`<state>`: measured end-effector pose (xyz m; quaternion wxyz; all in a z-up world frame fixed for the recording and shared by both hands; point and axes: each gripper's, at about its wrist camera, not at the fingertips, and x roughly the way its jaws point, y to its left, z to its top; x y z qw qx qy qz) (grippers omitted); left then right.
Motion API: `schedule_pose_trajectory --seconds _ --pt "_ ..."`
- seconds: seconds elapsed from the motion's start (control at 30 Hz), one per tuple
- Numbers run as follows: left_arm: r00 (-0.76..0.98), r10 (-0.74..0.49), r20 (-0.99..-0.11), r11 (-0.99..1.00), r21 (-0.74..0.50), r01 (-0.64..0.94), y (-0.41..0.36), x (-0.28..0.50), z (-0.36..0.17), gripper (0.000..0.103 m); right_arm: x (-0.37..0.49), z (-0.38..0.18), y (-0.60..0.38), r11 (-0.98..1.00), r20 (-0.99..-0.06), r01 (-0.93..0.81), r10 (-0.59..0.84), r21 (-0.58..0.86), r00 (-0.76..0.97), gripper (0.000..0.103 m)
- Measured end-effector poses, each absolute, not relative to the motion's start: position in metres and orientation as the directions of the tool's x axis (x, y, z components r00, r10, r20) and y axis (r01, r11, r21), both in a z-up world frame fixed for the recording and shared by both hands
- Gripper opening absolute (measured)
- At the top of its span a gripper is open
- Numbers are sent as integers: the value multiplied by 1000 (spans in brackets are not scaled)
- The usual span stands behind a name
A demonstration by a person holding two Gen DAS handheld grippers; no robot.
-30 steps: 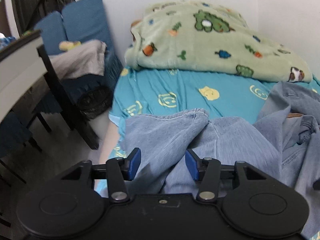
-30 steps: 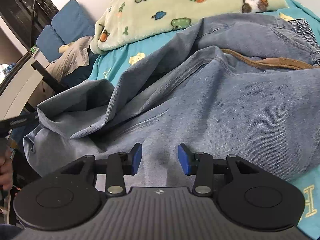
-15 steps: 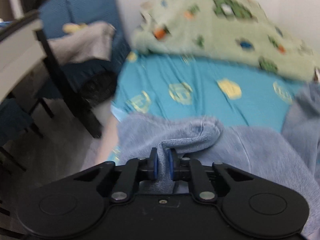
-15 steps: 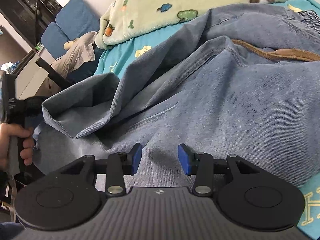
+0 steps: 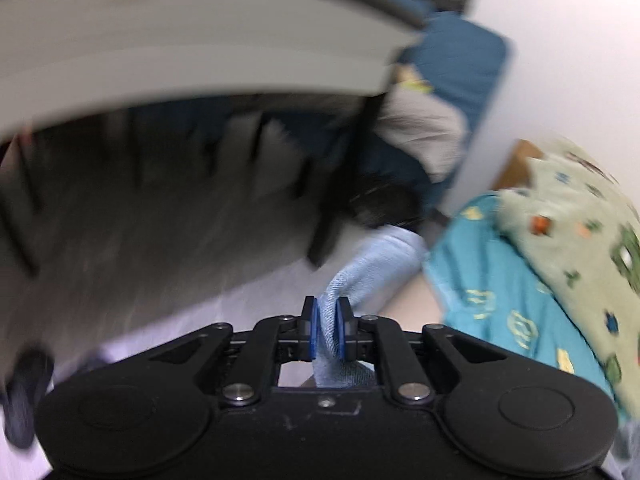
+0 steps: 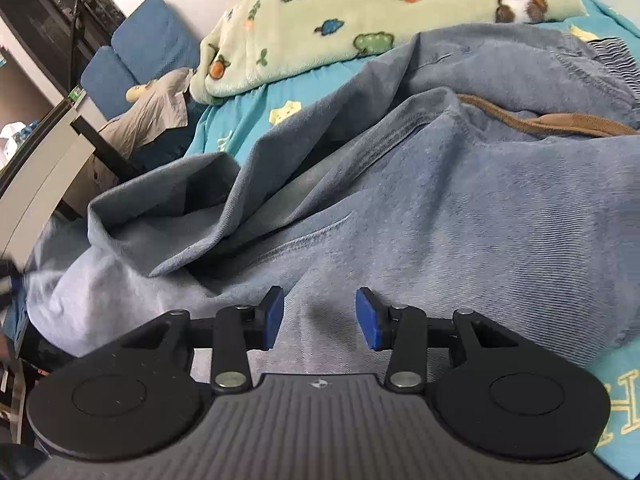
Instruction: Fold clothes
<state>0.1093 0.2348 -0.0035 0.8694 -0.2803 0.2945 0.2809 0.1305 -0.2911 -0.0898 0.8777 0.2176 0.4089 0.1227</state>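
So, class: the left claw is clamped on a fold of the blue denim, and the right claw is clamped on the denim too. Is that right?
Not quite. The left claw is clamped on the blue denim, but the right claw is open, its fingers apart above the denim with nothing between them. The right wrist view shows this.

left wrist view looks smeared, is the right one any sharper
Left wrist view: heavy motion blur over floor, furniture and bed, though the left gripper and its pinched denim stay fairly crisp. Right wrist view: sharper, blurred only at the left edge; fisheye bending in both.
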Motion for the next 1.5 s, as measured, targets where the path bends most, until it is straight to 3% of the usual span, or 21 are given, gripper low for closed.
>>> schedule_pose_trajectory --seconds 0.17,0.43,0.67,0.93,1.0,1.07,1.17,1.37,1.5 --pt "626 231 -745 551 -430 -715 262 91 -41 8 119 -68 -303 878 -628 -28 364 478 688 44" --pt "613 189 -767 495 -465 -734 269 92 -51 9 103 -53 -322 917 -624 88 191 388 757 44" --pt "606 159 -779 427 -499 -754 272 89 -60 9 79 -46 -377 833 -572 273 62 481 818 47" --pt "623 150 -767 395 -531 -750 274 85 -60 9 49 -54 -470 564 -531 413 55 715 845 52" --pt "627 138 -767 372 -547 -750 276 84 -63 9 42 -61 -483 498 -552 460 46 735 833 56" --pt "628 131 -767 359 -554 -751 277 84 -65 9 38 -73 -492 414 -574 502 64 759 816 69" --pt "628 125 -768 365 -553 -749 277 85 -67 9 42 -97 -497 276 -569 516 161 811 807 72" --pt "633 94 -768 325 -577 -749 282 84 -74 9 40 -121 -499 185 -702 681 86 708 707 75" --pt "634 82 -769 308 -585 -750 284 83 -78 9 52 -147 -507 92 -730 724 114 684 674 76"
